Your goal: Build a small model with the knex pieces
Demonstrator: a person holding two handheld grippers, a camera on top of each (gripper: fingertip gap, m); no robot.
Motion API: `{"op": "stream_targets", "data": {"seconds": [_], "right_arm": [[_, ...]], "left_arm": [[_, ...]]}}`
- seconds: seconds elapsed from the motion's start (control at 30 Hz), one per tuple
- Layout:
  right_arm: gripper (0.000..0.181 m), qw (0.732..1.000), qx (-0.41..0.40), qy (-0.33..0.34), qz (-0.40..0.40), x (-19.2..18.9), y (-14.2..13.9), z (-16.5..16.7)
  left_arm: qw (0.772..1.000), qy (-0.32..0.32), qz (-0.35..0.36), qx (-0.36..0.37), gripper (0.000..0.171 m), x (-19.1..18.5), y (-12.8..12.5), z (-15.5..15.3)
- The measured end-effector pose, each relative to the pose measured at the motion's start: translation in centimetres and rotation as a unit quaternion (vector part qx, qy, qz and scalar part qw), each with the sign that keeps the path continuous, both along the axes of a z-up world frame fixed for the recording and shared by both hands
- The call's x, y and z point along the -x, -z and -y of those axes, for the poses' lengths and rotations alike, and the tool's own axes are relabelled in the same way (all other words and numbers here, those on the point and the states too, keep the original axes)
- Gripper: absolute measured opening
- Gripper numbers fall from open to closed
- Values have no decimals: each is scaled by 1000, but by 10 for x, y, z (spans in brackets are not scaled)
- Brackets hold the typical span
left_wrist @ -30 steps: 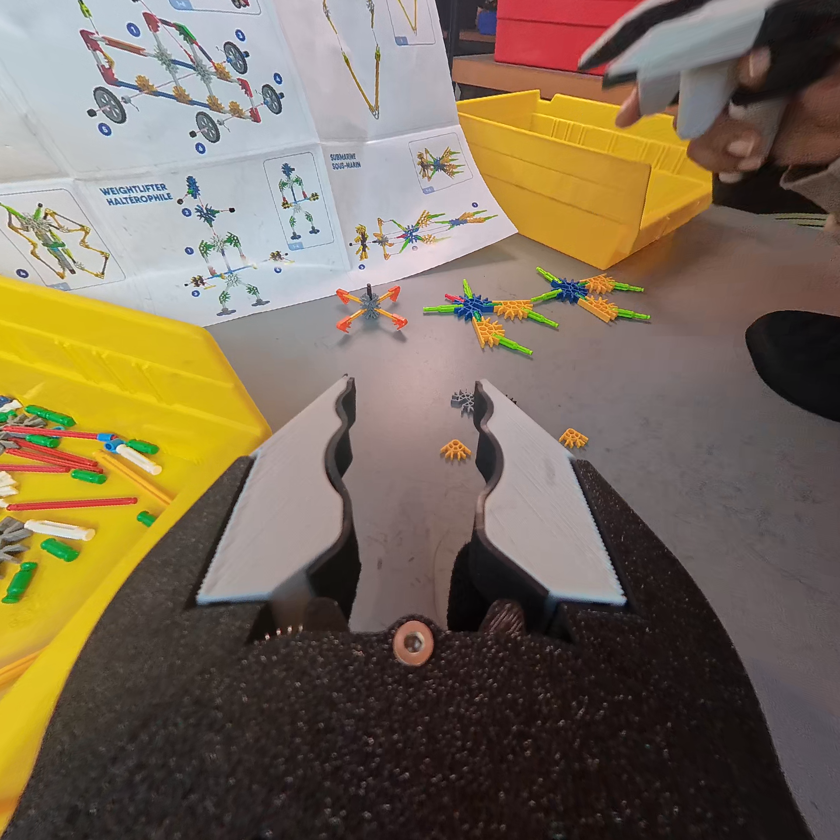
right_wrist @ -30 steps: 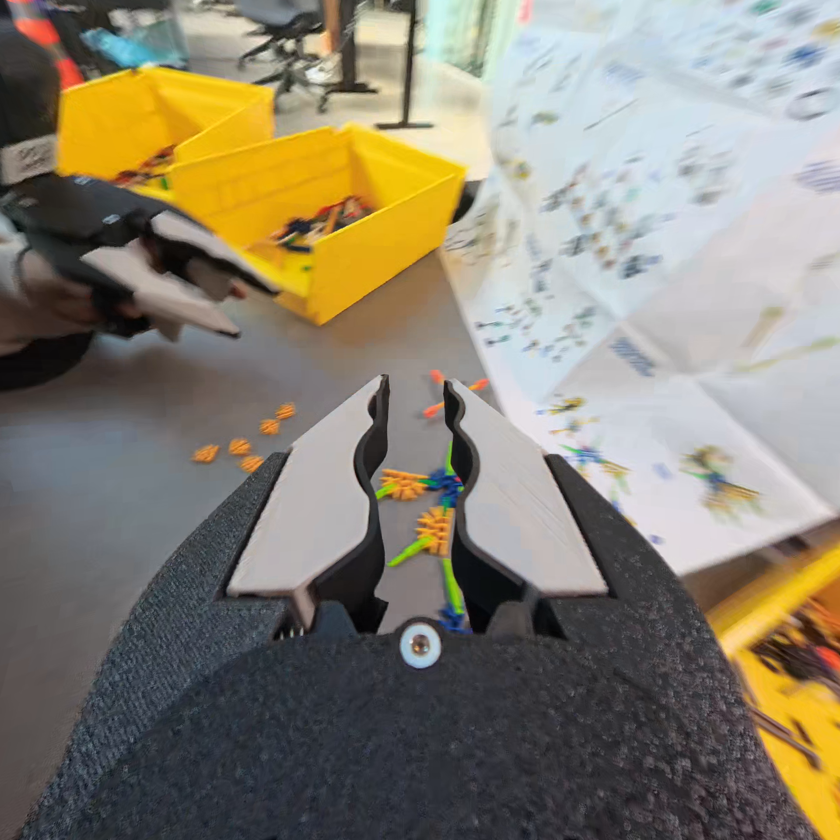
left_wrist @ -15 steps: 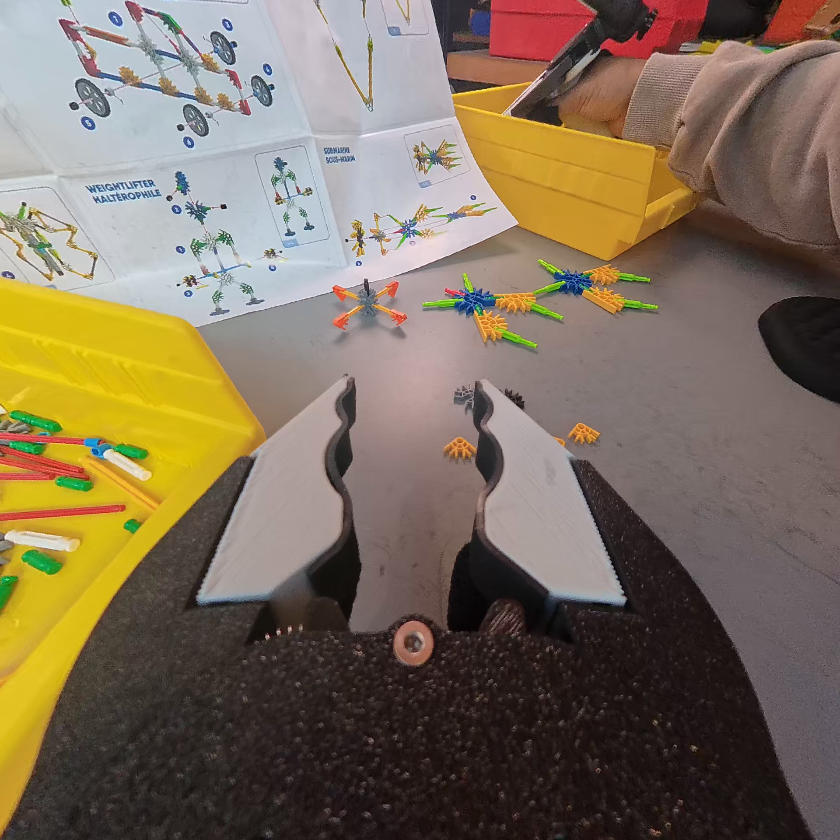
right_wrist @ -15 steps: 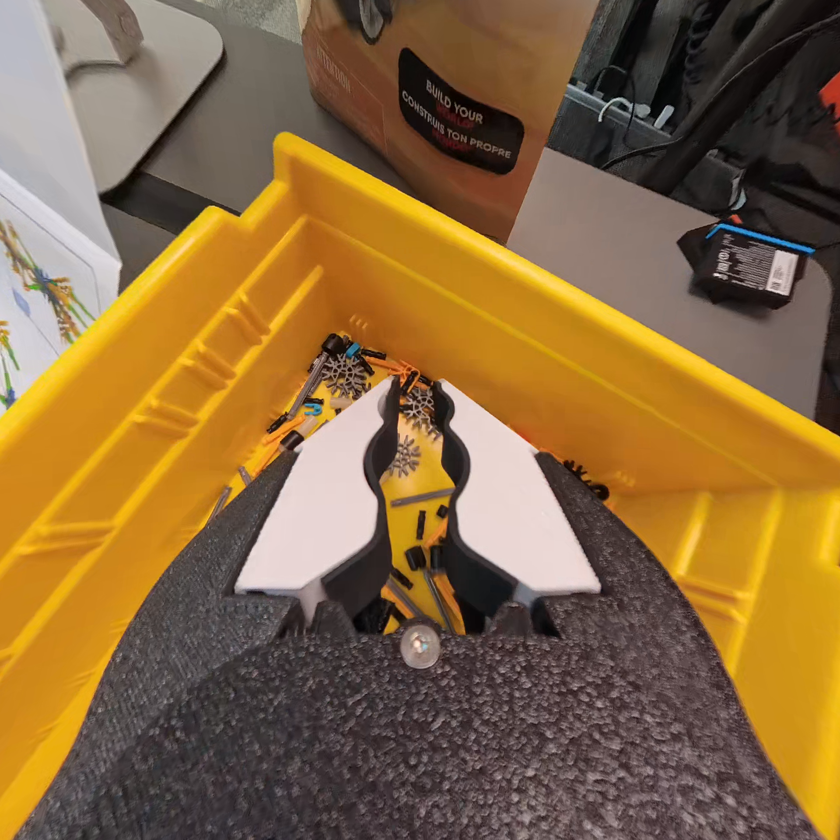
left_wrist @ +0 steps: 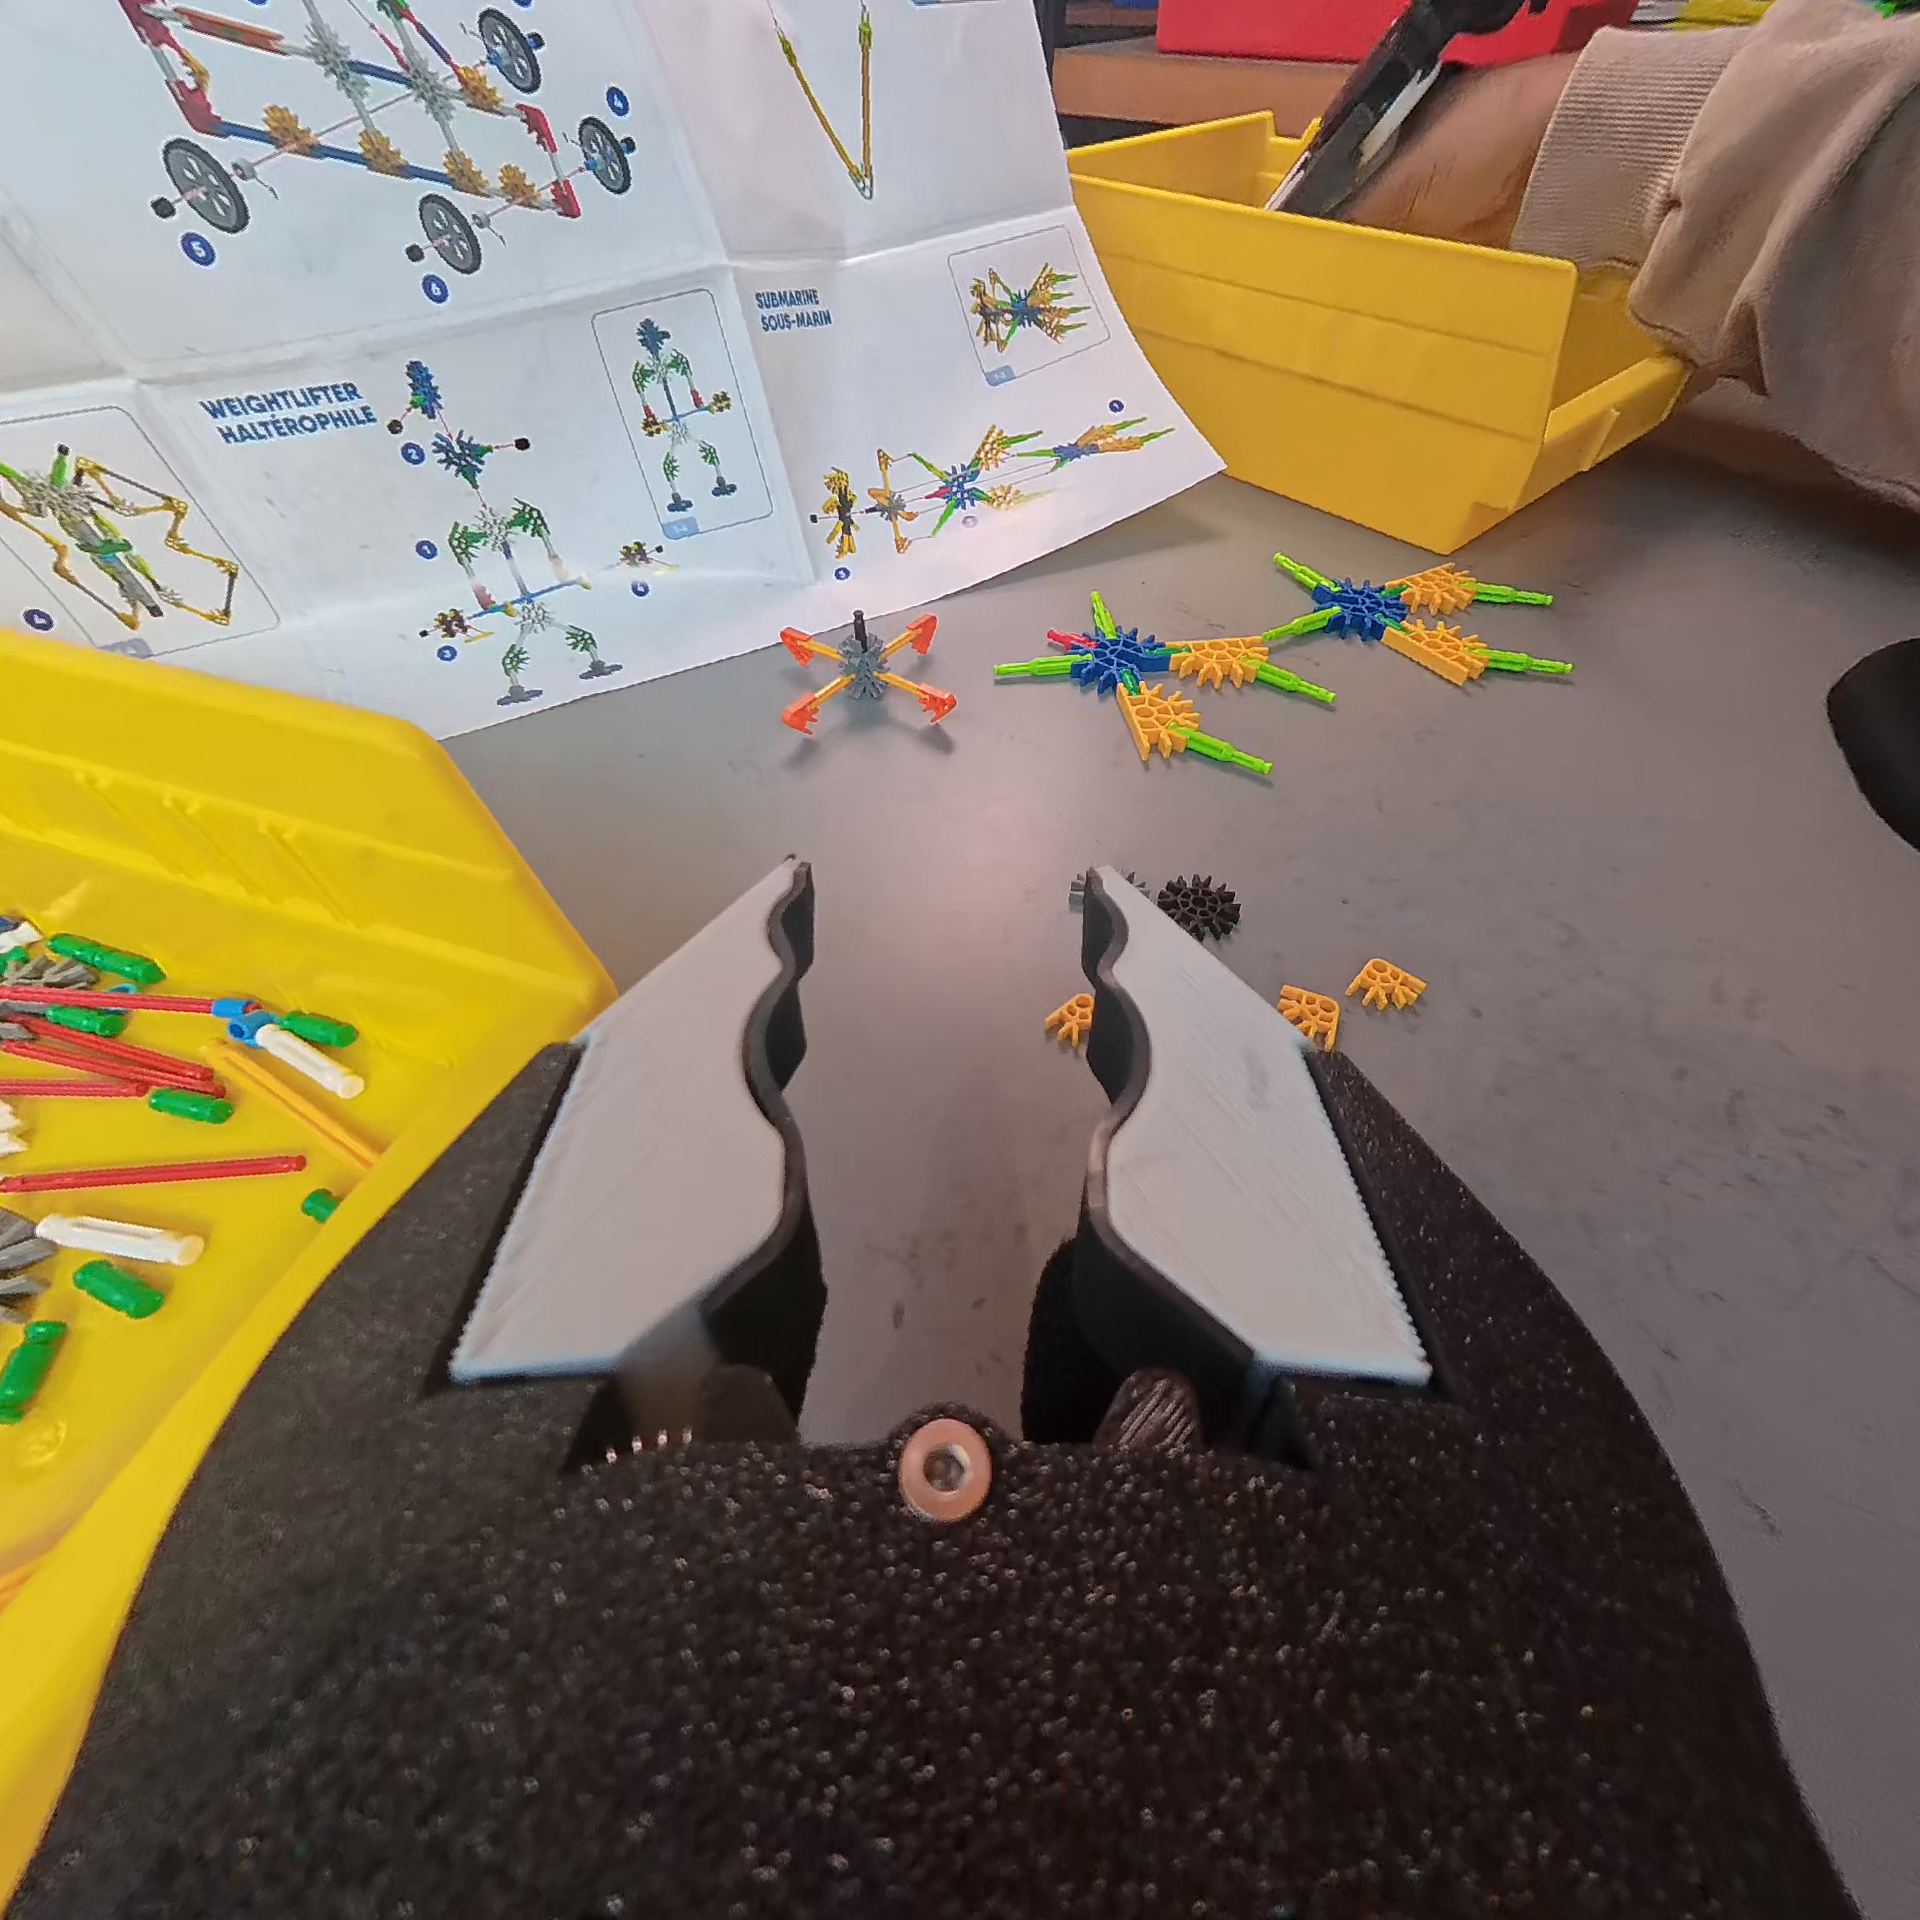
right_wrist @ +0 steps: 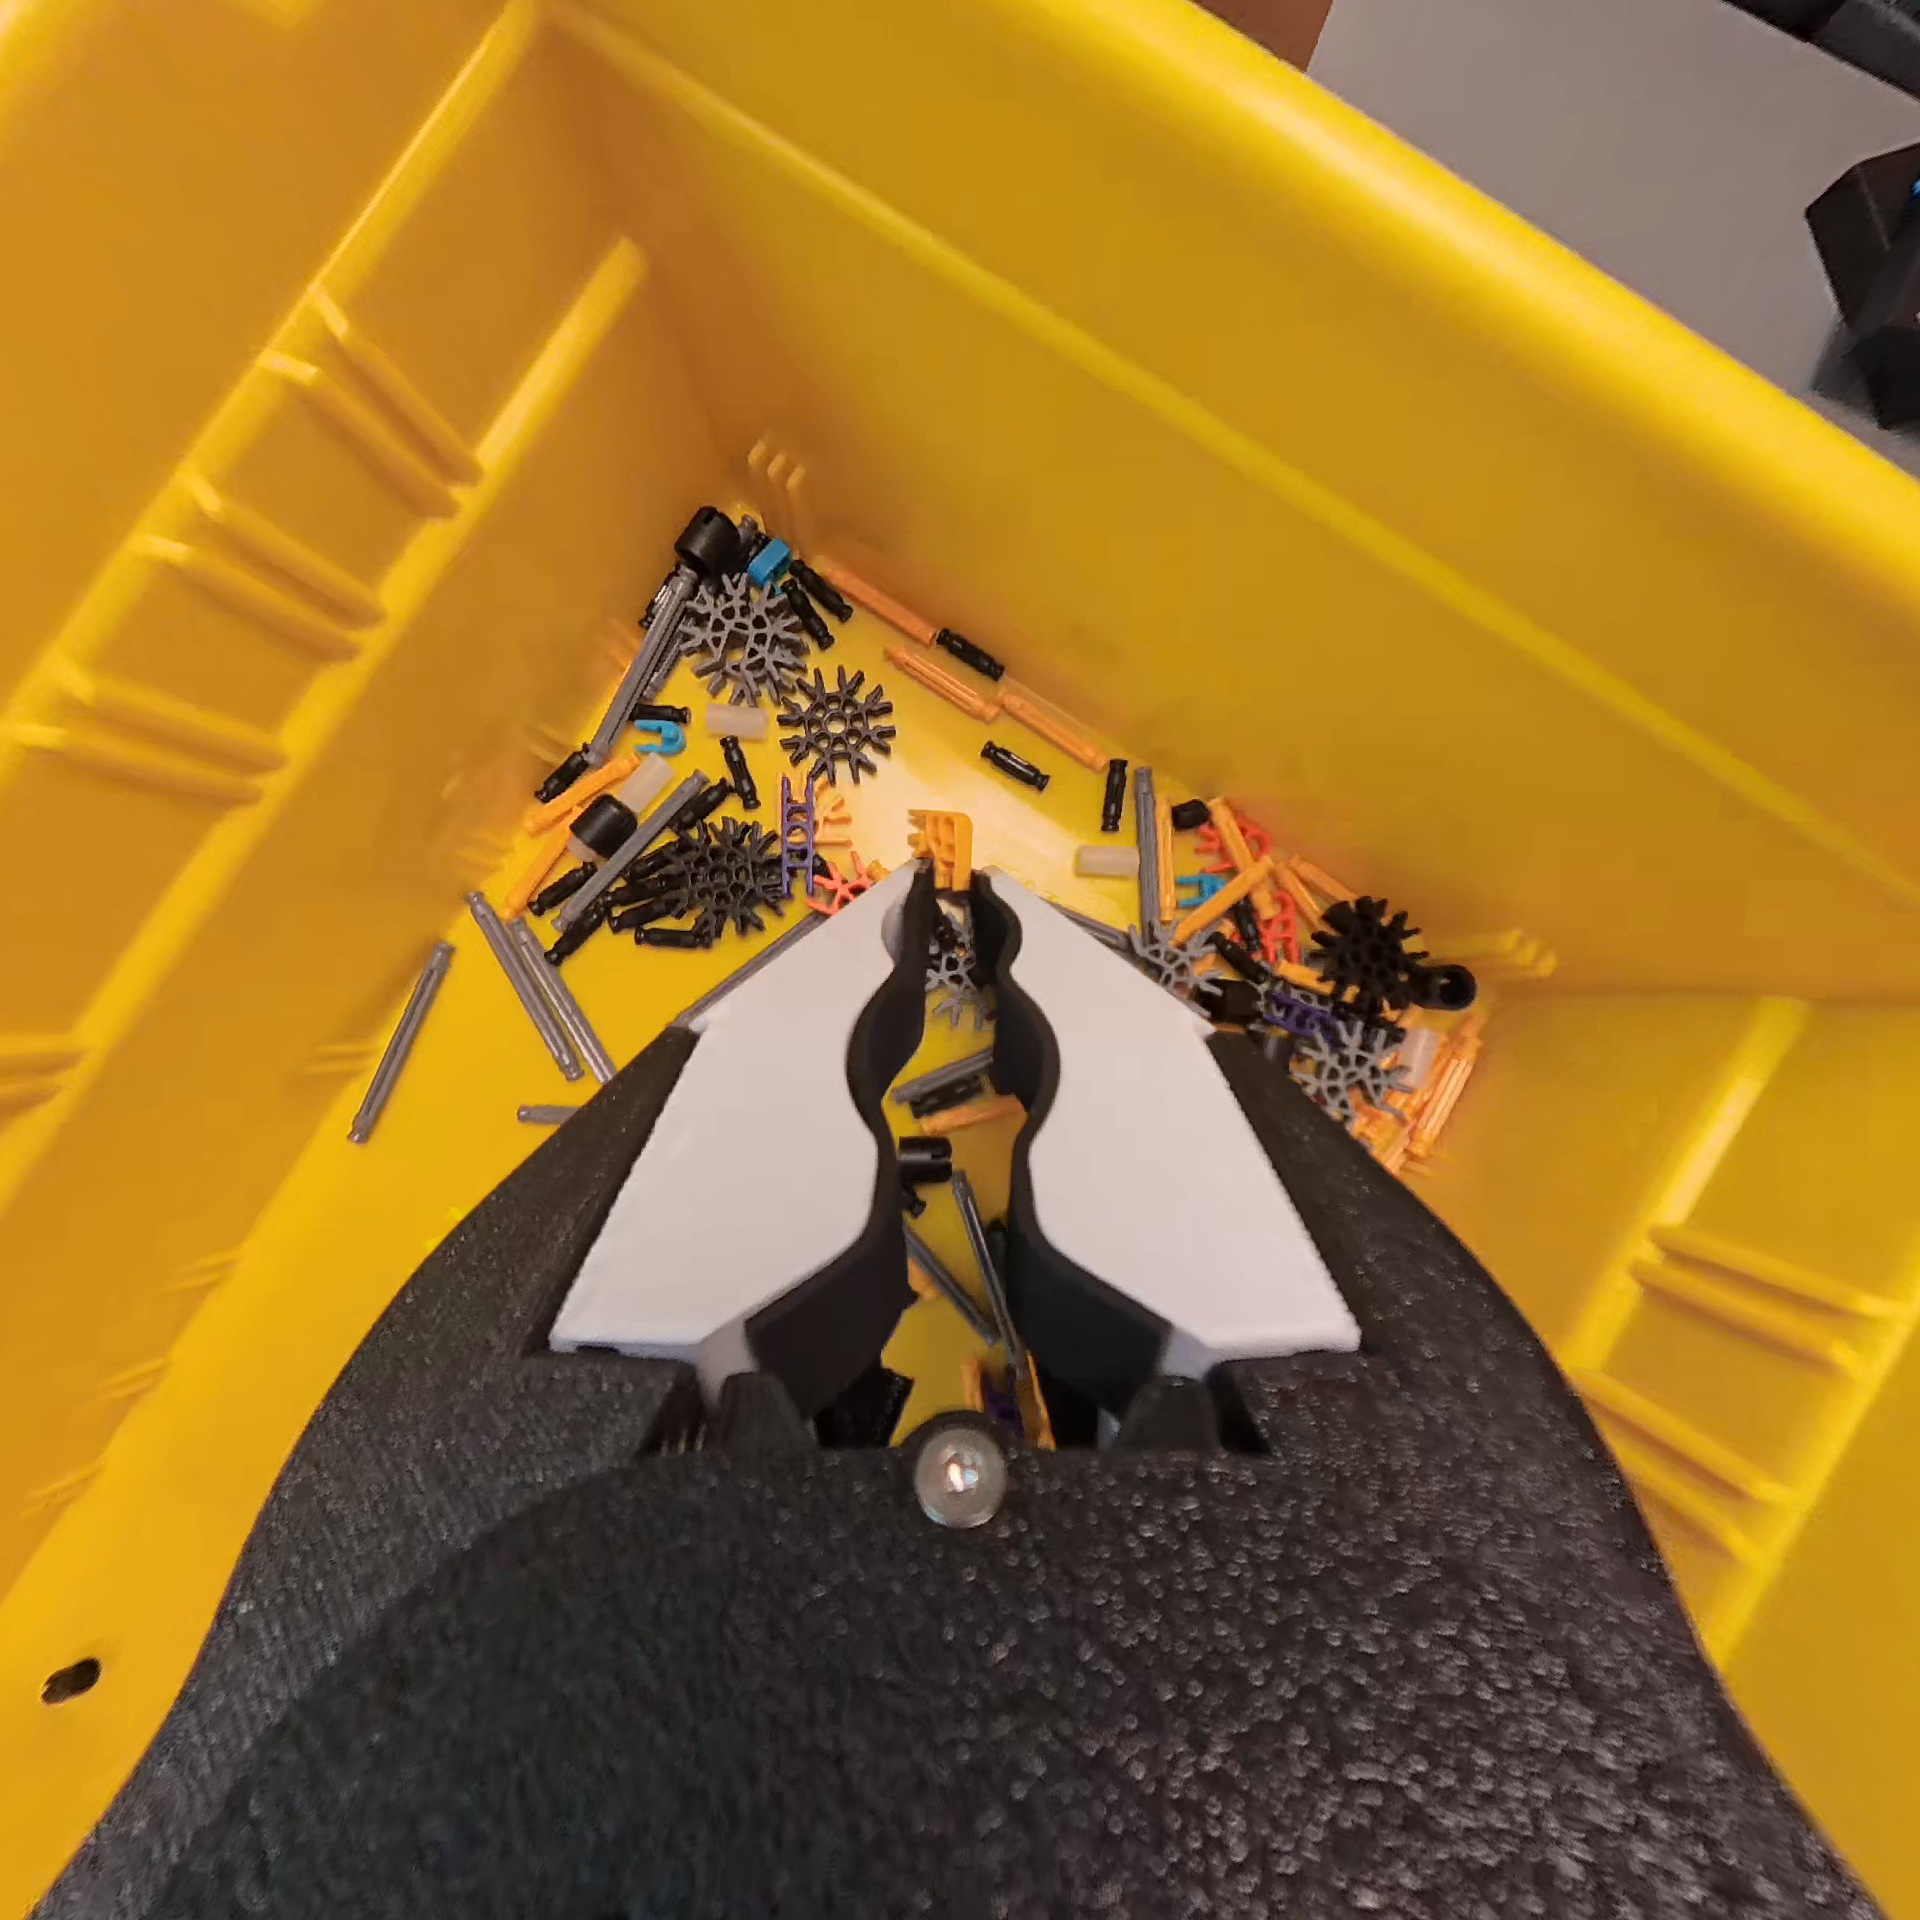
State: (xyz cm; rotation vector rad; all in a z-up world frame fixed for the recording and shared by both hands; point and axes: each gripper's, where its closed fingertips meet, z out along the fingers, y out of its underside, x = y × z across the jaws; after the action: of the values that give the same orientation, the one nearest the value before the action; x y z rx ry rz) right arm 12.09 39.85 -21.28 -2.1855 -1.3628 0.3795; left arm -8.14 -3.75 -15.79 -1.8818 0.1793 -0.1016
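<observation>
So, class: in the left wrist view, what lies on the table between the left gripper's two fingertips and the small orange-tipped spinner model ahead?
Nothing: bare grey table separates the left gripper from the orange-tipped spinner model.

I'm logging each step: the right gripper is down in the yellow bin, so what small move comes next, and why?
Probably lift straight up: the right gripper looks shut on an orange connector, with the yellow bin walls close around it.

Grey table (left_wrist: 1558, 1195), centre frame. Yellow bin (left_wrist: 1351, 343) upper right; yellow bin (left_wrist: 260, 831) at left with red, green, white rods. White sheet (left_wrist: 582, 312) with multicoloured diagrams, upper left. Small orange connector (right_wrist: 940, 842) between pale grey, black-lined fingers (right_wrist: 790, 1122), centre.
</observation>
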Motion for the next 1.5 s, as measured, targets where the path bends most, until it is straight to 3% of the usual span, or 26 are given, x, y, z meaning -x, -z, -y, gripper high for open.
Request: {"op": "stream_targets", "data": {"seconds": [0.23, 0.5, 0.83, 1.33, 1.5], "right_arm": [[9, 1000, 3, -4, -19, 3, -18, -3], [7, 998, 39, -35, 25, 7, 2, 2], [8, 998, 37, -48, 17, 13, 0, 3], [8, 990, 25, -132, 43, 13, 5, 18], [0, 990, 37, -132, 31, 16, 5, 19]], "left_arm": [[1000, 3, -5, 0, 52, -2, 0, 1], [1000, 4, -3, 2, 52, -1, 1, 0], [1000, 5, 0, 4, 52, -2, 1, 0], [1000, 6, 2, 10, 52, -1, 3, 0], [1000, 8, 0, 9, 52, -2, 3, 0]]}}
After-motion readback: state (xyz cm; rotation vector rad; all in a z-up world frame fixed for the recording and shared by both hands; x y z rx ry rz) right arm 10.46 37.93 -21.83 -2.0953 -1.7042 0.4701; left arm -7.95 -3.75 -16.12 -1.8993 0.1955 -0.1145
